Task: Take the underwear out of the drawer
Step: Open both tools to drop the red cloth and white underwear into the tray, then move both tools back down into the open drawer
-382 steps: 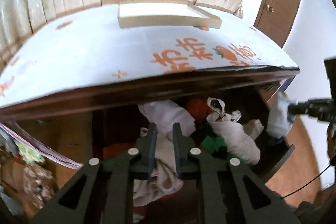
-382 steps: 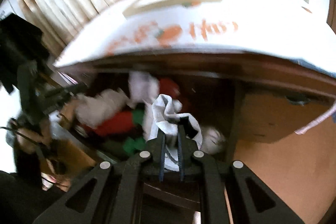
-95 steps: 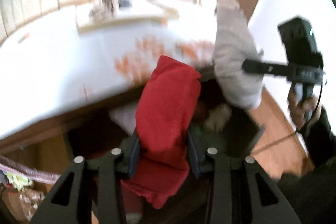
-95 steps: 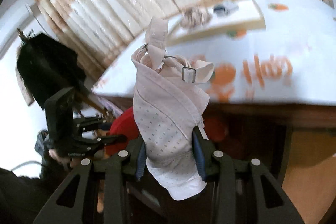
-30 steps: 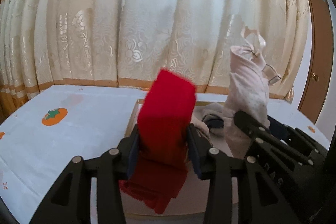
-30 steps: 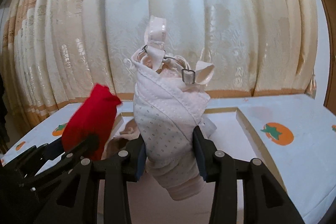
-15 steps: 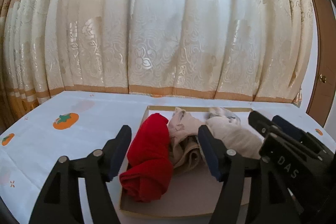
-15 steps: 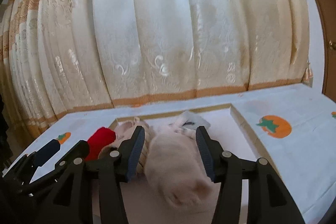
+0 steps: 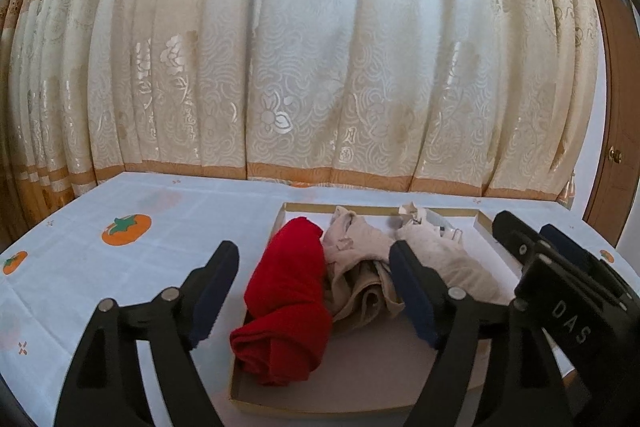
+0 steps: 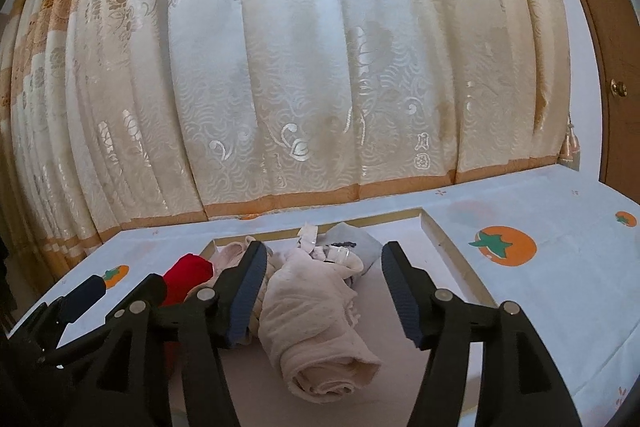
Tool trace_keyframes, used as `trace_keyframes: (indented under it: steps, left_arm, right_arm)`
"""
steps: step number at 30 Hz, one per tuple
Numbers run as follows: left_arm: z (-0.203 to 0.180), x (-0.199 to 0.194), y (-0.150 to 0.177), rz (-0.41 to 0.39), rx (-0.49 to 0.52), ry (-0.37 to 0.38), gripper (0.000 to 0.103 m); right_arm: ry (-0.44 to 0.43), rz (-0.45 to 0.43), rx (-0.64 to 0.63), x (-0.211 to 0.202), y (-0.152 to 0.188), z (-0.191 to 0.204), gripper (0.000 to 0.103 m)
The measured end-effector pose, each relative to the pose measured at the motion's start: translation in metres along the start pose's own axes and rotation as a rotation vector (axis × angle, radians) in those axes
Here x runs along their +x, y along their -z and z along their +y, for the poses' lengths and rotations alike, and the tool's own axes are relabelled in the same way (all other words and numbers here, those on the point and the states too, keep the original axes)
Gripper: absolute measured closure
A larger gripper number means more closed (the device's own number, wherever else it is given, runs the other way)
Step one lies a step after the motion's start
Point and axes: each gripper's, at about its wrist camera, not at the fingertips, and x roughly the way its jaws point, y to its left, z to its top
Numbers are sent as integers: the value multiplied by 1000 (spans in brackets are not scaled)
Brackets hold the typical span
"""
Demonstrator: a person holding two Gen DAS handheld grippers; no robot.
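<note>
Through the left wrist camera, I had the left gripper (image 9: 314,291) hovering over the shallow tray (image 9: 316,405) on the persimmon-print tablecloth (image 9: 132,227). Its jaws stood wide apart and had just been opening; the red underwear (image 9: 290,305) lay in the tray's left side, in line with the gap but below it, touched by neither pad. Beside it lay a beige piece (image 9: 358,267) and the pale bra (image 9: 438,259). A second ago that red piece was still clamped upright between my jaws, so this drop was done.

Through the right wrist camera, the right gripper (image 10: 322,293) also stood with jaws apart, just opened further, and the pale bra (image 10: 316,323) lay rolled in the tray beneath them, free of both pads. A grey piece (image 10: 354,247) sat behind it, and the red one (image 10: 186,277) showed at the left past the other gripper. A second earlier the bra had been gripped upright.

I judged four pieces were out and delivered. The drawer was out of view here; earlier it held more garments, so I expected further trips.
</note>
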Motion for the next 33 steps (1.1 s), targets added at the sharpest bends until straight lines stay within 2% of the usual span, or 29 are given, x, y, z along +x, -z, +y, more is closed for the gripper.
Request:
trace_keyframes:
  steps: [4,8,13,17,20,28,33]
  left_arm:
    - [-1,-10,1,-53,11,-14,24]
    - [5,-11,1,-59,-15,-7,6]
    - [15,-27,-2,-36,-40,15,5]
    - [23,-55,-7,-21,-38,32,5]
    - [27,-77,-4,25,-26,71,5]
    - [31,-130,20,156,-18,162,5]
    - [18,-162,42,205,107,166,5]
  right_arm:
    - [3,-30,-2,-7,1,0,40]
    - [-6,-38,18,-10,1,-3,40]
    - [-54,-60,110,-22,2,-22,40]
    - [-89,-11,192,-42,5,-39,40]
    - [-142,0,249,-71,1,-49,40]
    - [-269,40,270,-153,3,-61,40]
    - [-271,116,248,-194,16,-68,40]
